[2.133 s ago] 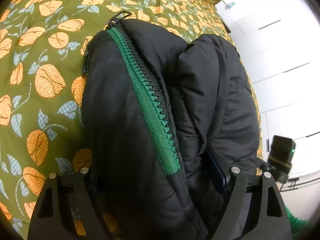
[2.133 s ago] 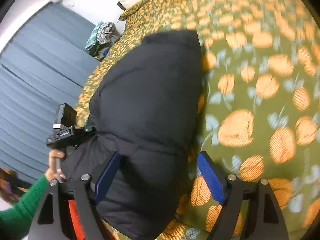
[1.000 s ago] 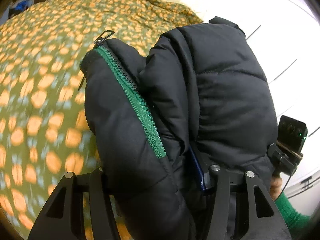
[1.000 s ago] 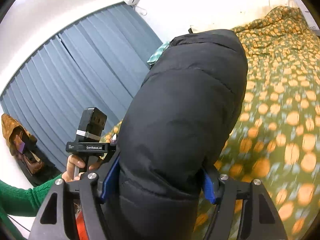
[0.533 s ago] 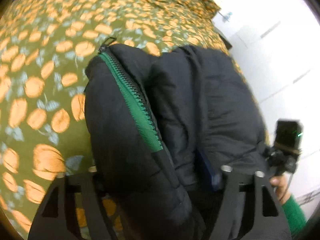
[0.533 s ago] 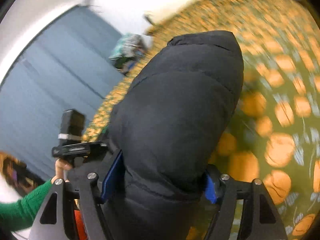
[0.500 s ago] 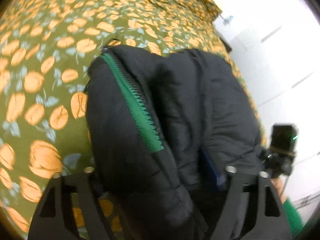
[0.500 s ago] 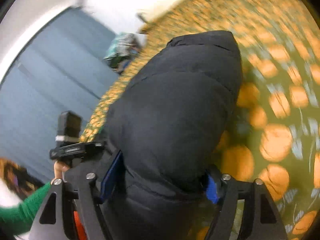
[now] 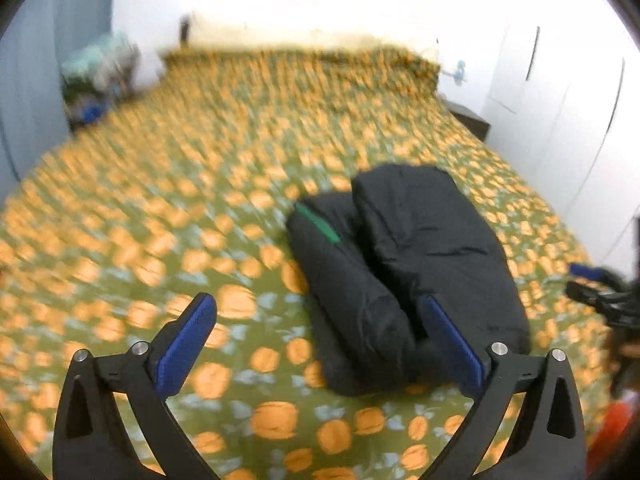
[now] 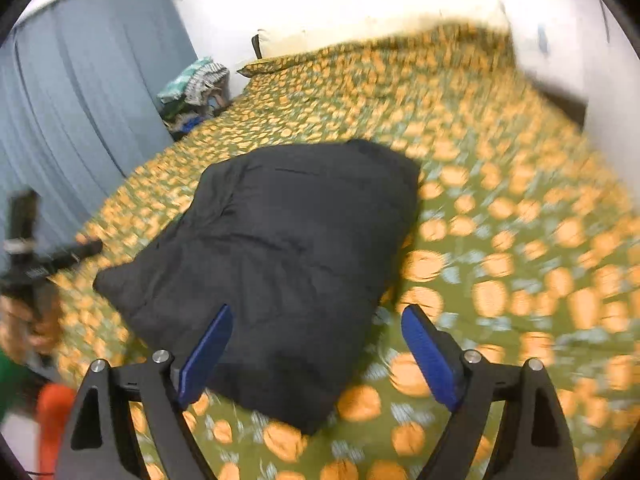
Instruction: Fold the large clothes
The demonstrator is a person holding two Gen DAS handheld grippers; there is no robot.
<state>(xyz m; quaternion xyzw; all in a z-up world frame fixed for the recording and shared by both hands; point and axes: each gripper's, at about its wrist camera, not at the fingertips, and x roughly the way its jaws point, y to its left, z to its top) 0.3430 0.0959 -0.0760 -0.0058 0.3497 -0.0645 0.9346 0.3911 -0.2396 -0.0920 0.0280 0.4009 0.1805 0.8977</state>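
One big bed (image 9: 168, 208) with an orange leaf cover holds one black puffy jacket (image 9: 404, 264), folded into a fat bundle. Its long side runs away up the bed, green zipper (image 9: 319, 225) end far off. Two tools hang just above its near end. The left tool (image 9: 316, 344) and right tool (image 10: 316, 350) are both spreading wider, pinching nothing.
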